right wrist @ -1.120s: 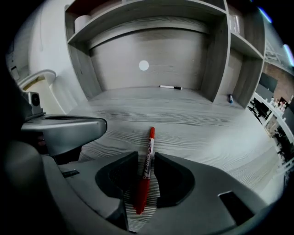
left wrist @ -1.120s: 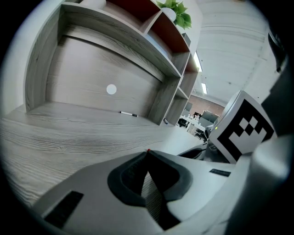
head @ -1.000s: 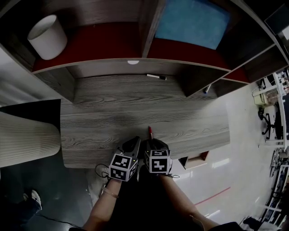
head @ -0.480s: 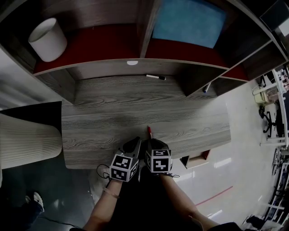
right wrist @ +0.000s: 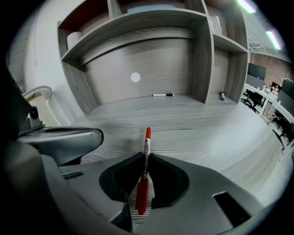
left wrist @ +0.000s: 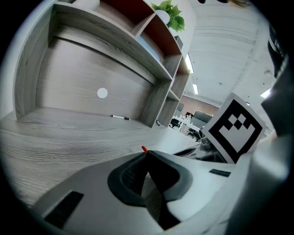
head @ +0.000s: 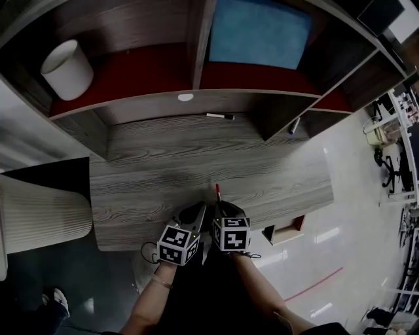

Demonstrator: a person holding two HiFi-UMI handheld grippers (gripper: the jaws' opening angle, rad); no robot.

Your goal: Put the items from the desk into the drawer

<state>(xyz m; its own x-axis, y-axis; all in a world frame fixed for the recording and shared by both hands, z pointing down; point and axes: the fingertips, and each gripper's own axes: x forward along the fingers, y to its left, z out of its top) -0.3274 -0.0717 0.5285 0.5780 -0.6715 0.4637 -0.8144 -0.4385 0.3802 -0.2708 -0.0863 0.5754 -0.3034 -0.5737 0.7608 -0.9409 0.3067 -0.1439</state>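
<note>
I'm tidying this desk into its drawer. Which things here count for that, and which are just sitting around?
For the job: red pen, black pen, blue pen, drawer.
Lying about: white pot, plant.

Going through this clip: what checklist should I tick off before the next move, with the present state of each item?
1. Right gripper grips the red pen, its jaws having just been closing on it: ok.
2. Pen lifted off the desk: cannot tell.
3. Left gripper shut and empty: ok.
4. Drawer open enough for the pen: cannot tell.
5. Black pen and blue pen put away: not ok, both lie at the desk's back.
</note>
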